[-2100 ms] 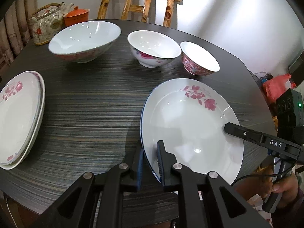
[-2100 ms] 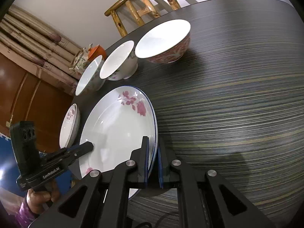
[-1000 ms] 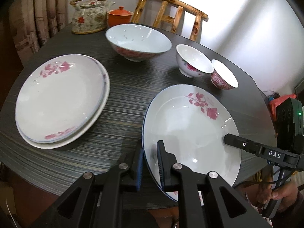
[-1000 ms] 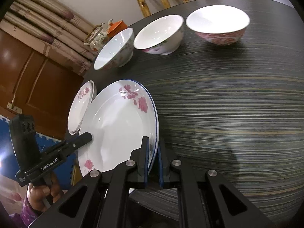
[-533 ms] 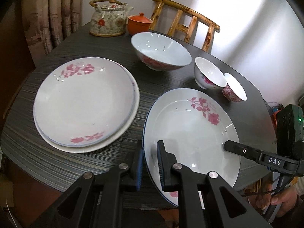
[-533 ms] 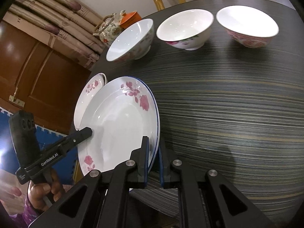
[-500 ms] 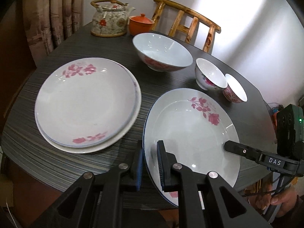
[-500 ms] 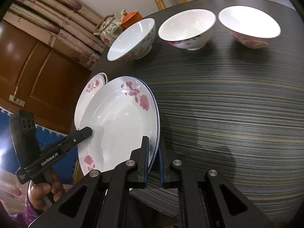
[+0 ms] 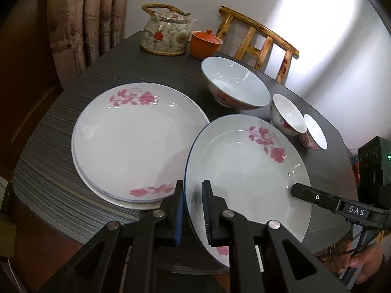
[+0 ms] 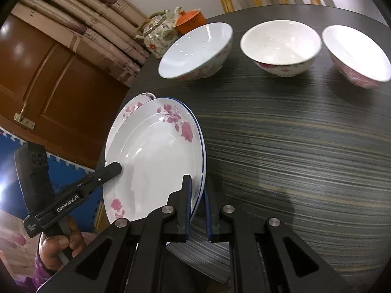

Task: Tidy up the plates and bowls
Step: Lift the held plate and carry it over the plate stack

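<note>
White porcelain plate (image 9: 246, 171) with pink flowers and a thin blue rim, lifted off the dark striped table (image 9: 61, 190), slightly tilted. Left gripper (image 9: 191, 207) clamped on its near rim; right gripper (image 10: 196, 207) clamped on the opposite rim. Plate's left edge overlaps the stack of plates (image 9: 132, 144) resting on the table. Beyond: large bowl (image 9: 235, 90), medium bowl (image 9: 287, 118), small pink bowl (image 9: 314, 136), all upright in a row. Teapot (image 9: 166, 33) and orange lidded cup (image 9: 205, 44) at far edge.
</note>
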Demonstrator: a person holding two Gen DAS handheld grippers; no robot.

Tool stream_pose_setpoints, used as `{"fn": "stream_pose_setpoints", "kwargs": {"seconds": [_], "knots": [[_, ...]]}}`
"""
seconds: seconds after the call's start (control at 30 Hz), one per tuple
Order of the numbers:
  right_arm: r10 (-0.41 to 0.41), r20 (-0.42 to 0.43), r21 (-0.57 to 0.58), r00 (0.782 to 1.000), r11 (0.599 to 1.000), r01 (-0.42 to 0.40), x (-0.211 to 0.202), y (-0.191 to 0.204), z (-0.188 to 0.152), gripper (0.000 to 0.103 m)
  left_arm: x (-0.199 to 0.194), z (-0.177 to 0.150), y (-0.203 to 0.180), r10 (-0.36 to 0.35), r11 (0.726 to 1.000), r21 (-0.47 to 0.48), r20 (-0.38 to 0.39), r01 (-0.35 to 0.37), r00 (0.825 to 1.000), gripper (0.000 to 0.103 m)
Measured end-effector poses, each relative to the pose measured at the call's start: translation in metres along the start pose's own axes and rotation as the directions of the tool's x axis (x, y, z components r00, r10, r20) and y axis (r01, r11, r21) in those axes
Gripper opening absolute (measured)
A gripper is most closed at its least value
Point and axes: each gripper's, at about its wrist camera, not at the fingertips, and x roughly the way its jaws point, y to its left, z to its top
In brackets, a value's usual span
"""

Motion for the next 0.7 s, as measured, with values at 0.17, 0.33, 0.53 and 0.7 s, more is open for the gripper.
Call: {"fn": "stream_pose_setpoints", "kwargs": {"seconds": [0.17,0.33,0.53,0.7], "knots": [[0.007,-0.014,-0.01,1.0,1.0,-0.007,0.008,0.009,0.006,0.011,-0.002,0.004,0.01,0.008,1.0,-0.024,0.009,-0.008,1.0,0.013],[0.009,-0.017,-0.023,1.0,1.0,-0.01,0.01,0.016,0.011,0.012,-0.004,0.006,0.021,0.016,0.999,-0.049,0.019,-0.015,1.0,0.013],[0.013,-0.023,-0.032,1.0,0.999,-0.013,0.016,0.026,0.018,0.012,-0.003,0.009,0.034,0.023,0.997,-0.078,0.019,-0.021,1.0,0.013],[0.019,-0.037,-0.026,0.999,0.999,-0.02,0.022,0.031,0.021,0.012,-0.003,0.012,0.041,0.038,0.995,-0.088,0.027,-0.035,0.999,0.013]]}}
